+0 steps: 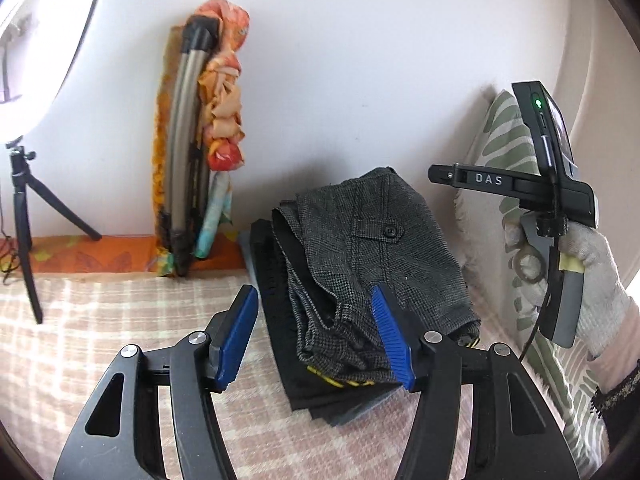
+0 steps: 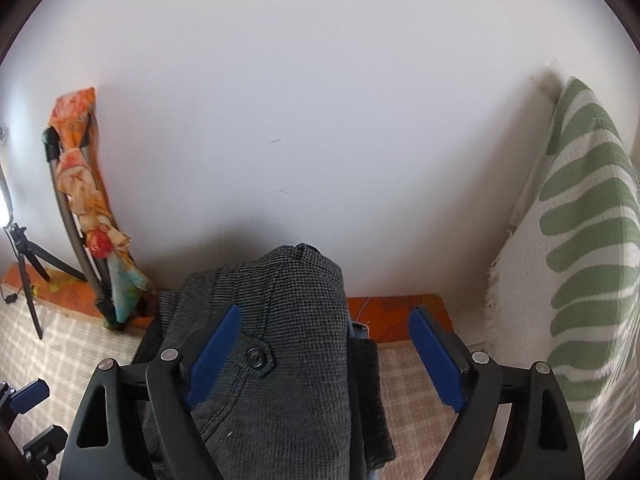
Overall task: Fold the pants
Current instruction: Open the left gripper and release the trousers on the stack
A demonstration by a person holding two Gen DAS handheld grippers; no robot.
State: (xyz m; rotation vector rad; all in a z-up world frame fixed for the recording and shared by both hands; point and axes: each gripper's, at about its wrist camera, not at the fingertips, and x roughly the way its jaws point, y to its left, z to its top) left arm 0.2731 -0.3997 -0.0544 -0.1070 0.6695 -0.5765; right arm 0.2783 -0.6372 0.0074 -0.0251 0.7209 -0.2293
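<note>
Grey houndstooth pants point(image 1: 372, 264) lie folded in a bundle on top of a stack of dark folded clothes point(image 1: 280, 312) on the checked bed cover. A button pocket faces up. My left gripper point(image 1: 316, 336) is open, its blue pads either side of the bundle's near left edge, holding nothing. The right gripper body point(image 1: 560, 208) is held by a gloved hand to the right of the pile. In the right wrist view the pants point(image 2: 280, 360) fill the lower middle, and my right gripper point(image 2: 324, 356) is open just above them, empty.
A green-striped cushion point(image 2: 580, 260) leans against the wall at right. A folded frame wrapped in orange cloth point(image 1: 200, 140) stands at the back left. A ring light on a small tripod point(image 1: 24, 216) stands at the far left. The bed cover point(image 1: 100, 340) spreads in front.
</note>
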